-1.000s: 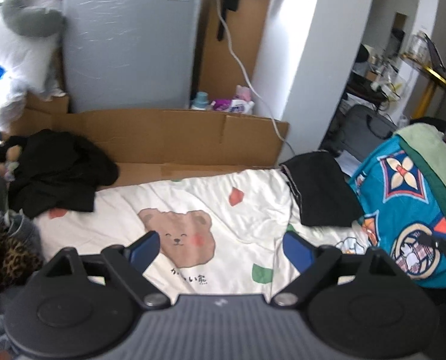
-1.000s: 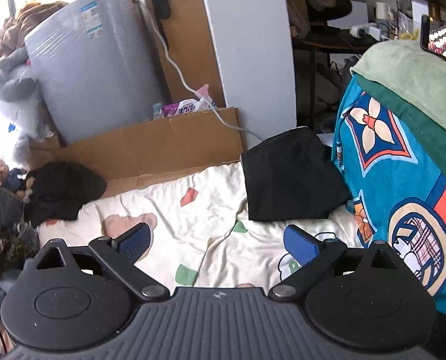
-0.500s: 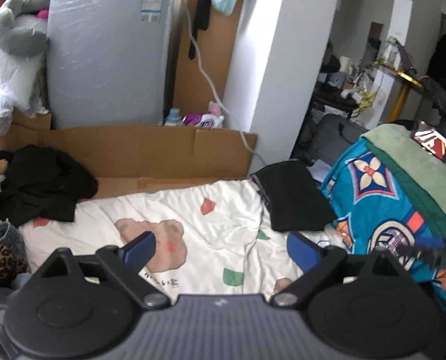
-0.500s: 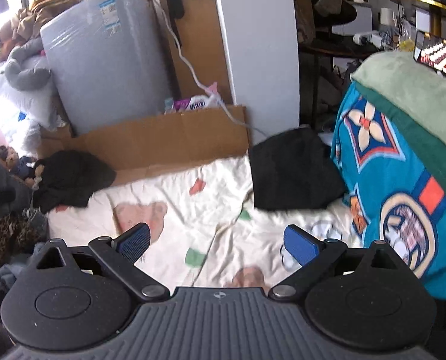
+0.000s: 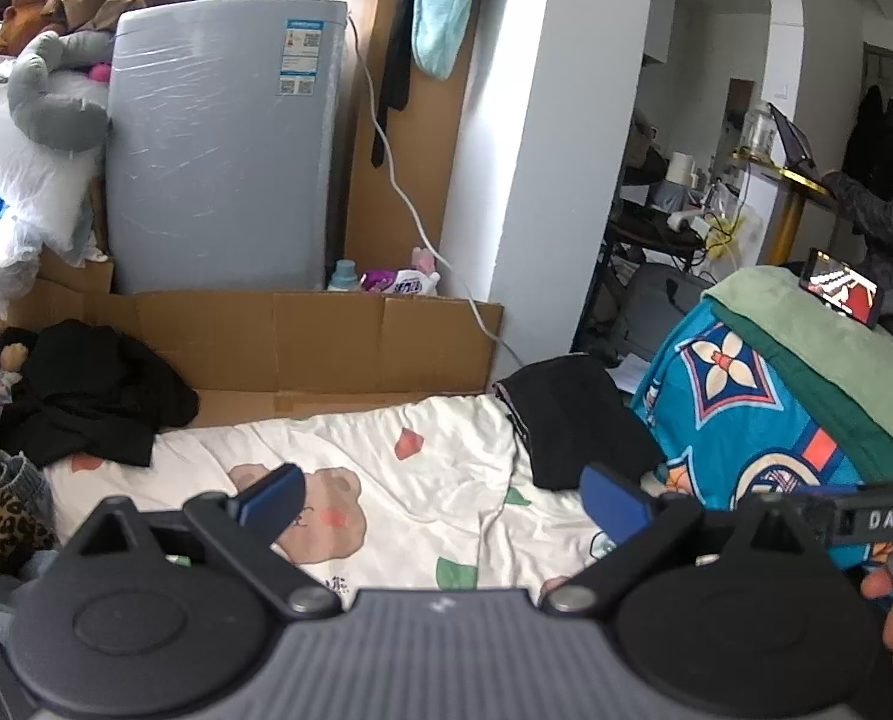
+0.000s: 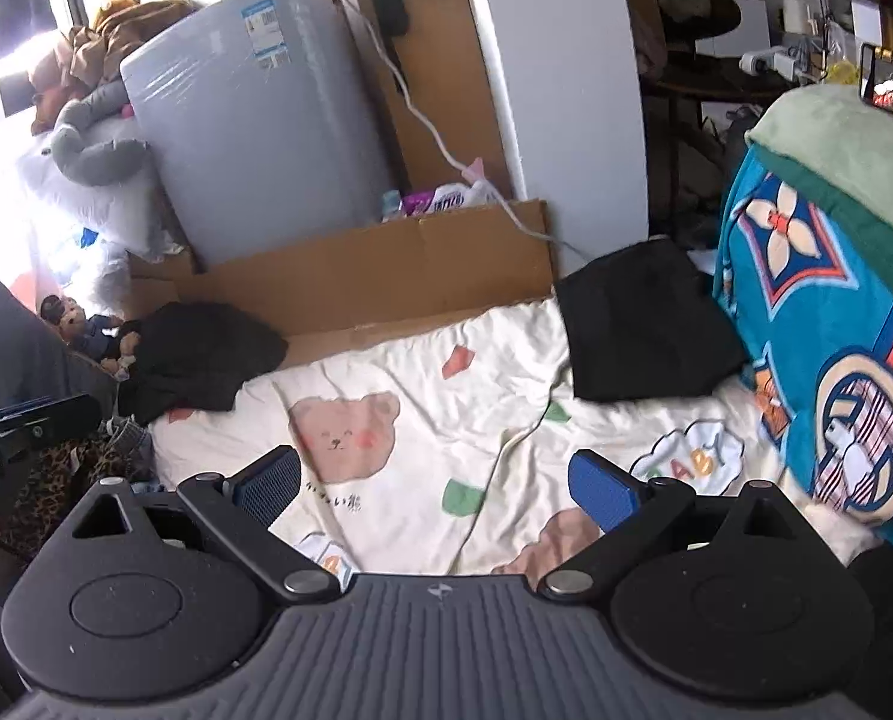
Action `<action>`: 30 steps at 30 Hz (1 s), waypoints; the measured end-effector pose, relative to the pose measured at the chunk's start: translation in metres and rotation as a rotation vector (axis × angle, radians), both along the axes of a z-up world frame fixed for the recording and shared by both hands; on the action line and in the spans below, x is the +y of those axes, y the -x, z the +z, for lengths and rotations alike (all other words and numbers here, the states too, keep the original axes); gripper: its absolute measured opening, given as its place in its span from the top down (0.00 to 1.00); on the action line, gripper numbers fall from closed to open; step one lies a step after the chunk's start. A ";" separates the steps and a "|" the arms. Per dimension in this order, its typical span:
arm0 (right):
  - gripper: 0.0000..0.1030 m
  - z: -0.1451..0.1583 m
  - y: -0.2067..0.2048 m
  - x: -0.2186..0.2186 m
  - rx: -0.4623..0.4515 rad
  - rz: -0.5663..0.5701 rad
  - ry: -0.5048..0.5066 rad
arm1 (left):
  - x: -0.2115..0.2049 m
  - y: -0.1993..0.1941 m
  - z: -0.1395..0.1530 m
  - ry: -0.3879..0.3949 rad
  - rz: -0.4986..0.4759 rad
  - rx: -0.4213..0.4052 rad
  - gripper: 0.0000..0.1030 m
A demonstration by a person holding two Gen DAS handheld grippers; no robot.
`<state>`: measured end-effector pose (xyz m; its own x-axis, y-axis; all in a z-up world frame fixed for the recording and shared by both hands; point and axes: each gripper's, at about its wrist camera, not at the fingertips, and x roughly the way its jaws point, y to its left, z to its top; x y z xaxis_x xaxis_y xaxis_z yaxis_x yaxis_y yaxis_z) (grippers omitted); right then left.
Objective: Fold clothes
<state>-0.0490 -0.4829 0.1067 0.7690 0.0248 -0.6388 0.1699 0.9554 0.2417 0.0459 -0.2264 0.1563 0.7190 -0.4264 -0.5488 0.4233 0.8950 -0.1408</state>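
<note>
Folded black garment (image 5: 572, 420), a flat dark rectangle of cloth, lies at the right of centre in the left wrist view, on the far right edge of the white cotton sheet printed with a pink bear (image 5: 398, 474), touching the teal patterned blanket (image 5: 740, 420) to its right. In the right wrist view the same piece (image 6: 644, 330) sits in the upper right of centre. A second, crumpled black garment (image 5: 86, 396) is heaped at the left edge of the sheet, against the brown cardboard panel (image 5: 326, 336) that stands across the middle. Behind the cardboard, upper left, rises a grey plastic-wrapped appliance (image 5: 218, 144).

Along the bottom of the left wrist view, the left gripper (image 5: 440, 498) has its blue-padded jaws spread wide with nothing between them. The right gripper (image 6: 434, 483), at the bottom of its own view, likewise stands wide apart and empty above the sheet.
</note>
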 end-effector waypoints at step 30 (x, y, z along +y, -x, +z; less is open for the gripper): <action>0.04 -0.057 -0.012 0.034 0.128 0.136 0.049 | 0.022 0.013 -0.065 -0.083 0.202 0.183 0.02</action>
